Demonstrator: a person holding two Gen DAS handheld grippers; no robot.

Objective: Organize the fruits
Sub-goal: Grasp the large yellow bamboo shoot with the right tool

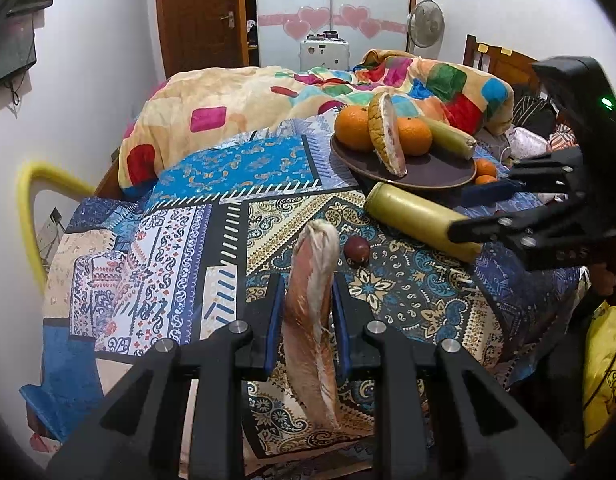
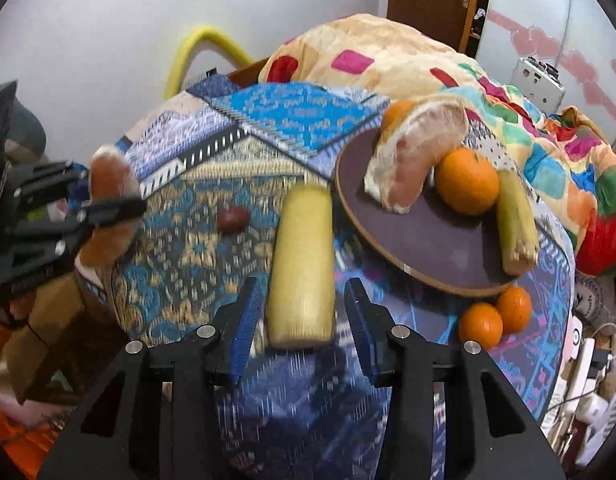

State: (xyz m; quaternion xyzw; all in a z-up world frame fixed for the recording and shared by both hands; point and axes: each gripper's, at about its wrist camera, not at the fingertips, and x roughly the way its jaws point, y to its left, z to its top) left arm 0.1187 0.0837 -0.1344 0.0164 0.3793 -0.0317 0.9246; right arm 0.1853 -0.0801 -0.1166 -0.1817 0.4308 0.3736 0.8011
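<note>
The left gripper [image 1: 308, 312] is clenching a pomelo wedge [image 1: 311, 320] above the bedspread [image 1: 180, 240]. The right gripper [image 2: 304, 320] is straddling a corn cob [image 2: 302, 264], jaws released. Farther right, the plate [image 2: 427, 248] is overhanging two oranges [image 2: 495, 316].

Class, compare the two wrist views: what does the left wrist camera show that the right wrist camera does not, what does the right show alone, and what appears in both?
Left wrist only: the standing white fan and the right gripper seen from outside, around the loose yellow-green cylindrical fruit.

Right wrist only: the left gripper seen from outside, shut on the peeled pink pomelo wedge.

Both: the round dark brown plate with oranges, the small dark red fruit, two small oranges beside the plate, and the patterned blue bedspread.
</note>
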